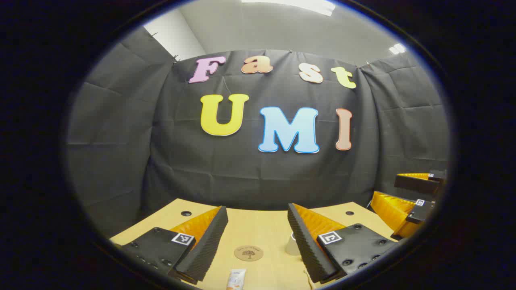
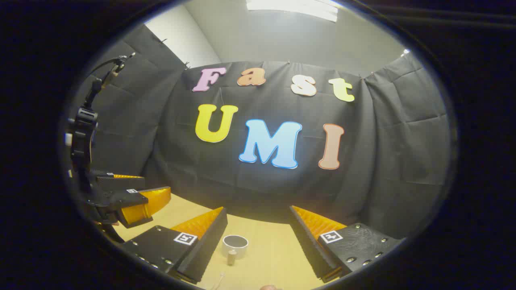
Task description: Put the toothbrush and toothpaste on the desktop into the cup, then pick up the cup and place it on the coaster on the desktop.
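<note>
While both tools hang above the wooden desktop [image 1: 258, 229], I see my left gripper [image 1: 258, 241] with its jaws spread wide and nothing between them; the same goes for my right gripper [image 2: 258, 245]. In the left gripper view the round brown coaster [image 1: 248, 253] lies flat between the fingers, and at six o'clock from it the toothpaste [image 1: 236, 279] shows as a pale tube, cut by the view's edge, its long axis running roughly six to twelve. In the right gripper view the cup [image 2: 235, 245] stands upright, white outside and dark within, mouth up, just beside my left-hand finger. At six o'clock from it a small capped end [image 2: 231, 257] stands close, and a thin white toothbrush [image 2: 219, 279] lies lower; I cannot tell its heading.
</note>
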The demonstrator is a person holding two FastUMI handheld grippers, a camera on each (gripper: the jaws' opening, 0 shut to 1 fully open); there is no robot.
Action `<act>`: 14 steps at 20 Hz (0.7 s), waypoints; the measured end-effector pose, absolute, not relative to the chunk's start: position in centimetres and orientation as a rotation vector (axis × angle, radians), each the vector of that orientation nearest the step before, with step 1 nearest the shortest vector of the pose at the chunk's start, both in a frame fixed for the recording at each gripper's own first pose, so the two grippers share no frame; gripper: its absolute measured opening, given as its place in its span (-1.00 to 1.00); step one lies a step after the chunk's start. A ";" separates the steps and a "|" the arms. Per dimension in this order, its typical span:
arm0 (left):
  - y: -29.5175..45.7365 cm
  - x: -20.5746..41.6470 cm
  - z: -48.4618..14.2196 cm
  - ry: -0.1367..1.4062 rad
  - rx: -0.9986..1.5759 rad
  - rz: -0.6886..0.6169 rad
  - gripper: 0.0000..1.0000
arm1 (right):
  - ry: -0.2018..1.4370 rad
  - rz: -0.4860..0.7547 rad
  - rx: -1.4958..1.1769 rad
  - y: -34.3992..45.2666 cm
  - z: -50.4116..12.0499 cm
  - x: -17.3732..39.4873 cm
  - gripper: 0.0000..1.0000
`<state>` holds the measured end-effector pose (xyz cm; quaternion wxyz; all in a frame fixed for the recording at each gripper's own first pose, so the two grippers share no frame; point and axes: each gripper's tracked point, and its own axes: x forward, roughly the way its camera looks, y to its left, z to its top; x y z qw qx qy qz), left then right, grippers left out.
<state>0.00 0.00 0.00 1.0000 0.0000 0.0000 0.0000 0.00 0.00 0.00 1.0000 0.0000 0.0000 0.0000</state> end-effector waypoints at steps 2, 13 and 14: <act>0.2 0.2 0.4 -0.006 0.010 -0.001 0.86 | -0.005 0.003 -0.005 0.4 -0.1 0.2 0.89; 0.7 0.3 0.8 0.002 0.031 -0.014 0.96 | 0.039 -0.002 0.022 0.6 -1.2 0.4 0.89; 0.5 0.4 0.8 0.002 0.031 -0.018 0.94 | 0.044 -0.001 0.023 0.7 -1.4 0.4 0.89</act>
